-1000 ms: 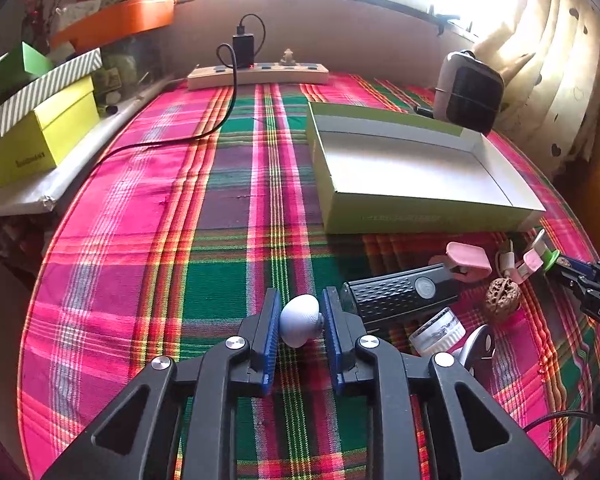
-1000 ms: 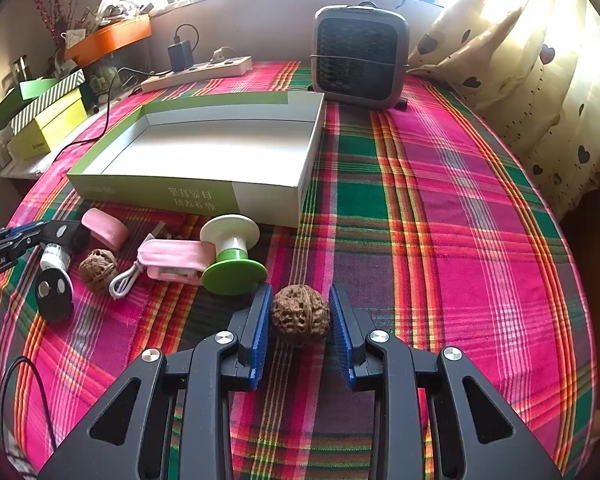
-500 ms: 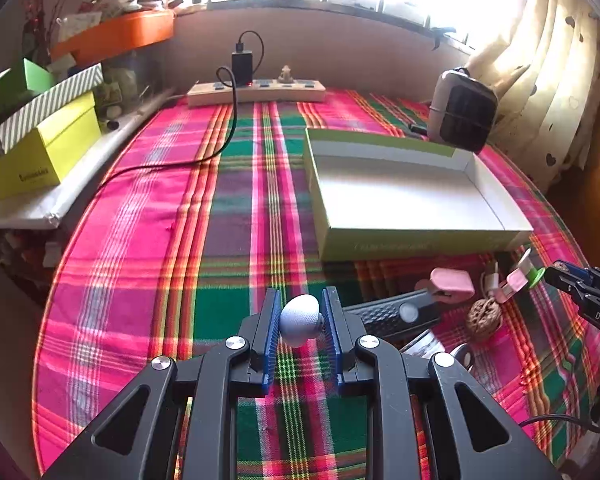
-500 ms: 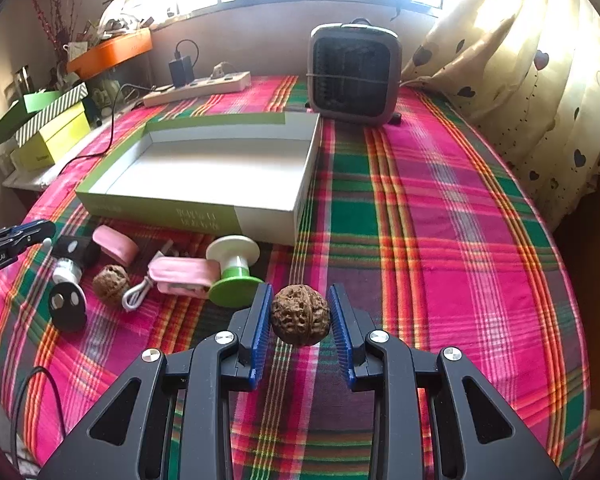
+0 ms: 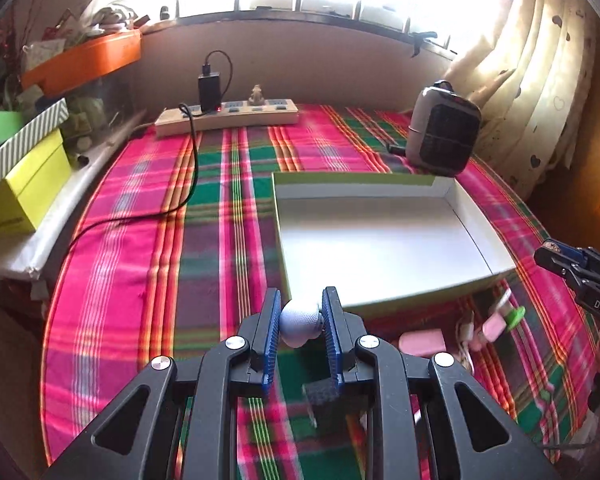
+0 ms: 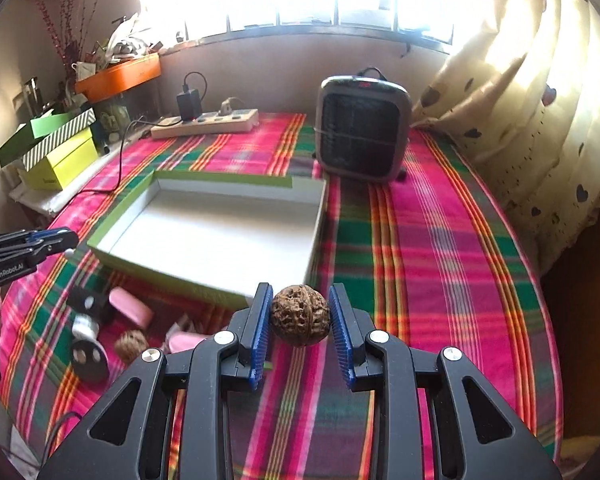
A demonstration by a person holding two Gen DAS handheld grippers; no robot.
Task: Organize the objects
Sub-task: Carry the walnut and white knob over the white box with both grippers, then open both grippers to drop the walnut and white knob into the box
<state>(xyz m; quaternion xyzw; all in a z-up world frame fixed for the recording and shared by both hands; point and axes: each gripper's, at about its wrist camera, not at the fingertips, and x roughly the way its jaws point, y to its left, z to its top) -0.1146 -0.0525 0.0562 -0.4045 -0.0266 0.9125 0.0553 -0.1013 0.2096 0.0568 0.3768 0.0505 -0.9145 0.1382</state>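
Two tongs hover near the empty box [image 5: 380,240] on the plaid worktop [image 6: 440,240] — left tongs [image 5: 300,322] clamped on a small, smooth, probably slippery white knob [image 5: 298,320], right tongs [image 6: 300,316] on a hard, light, ridged walnut [image 6: 300,315], both gripped across their widest part.

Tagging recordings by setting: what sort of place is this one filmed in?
Most likely a lived-in room at home, not a lab. A plaid tablecloth covers a table under a sunlit window hung with heart-print curtains; a small heater and a power strip stand on the cloth.
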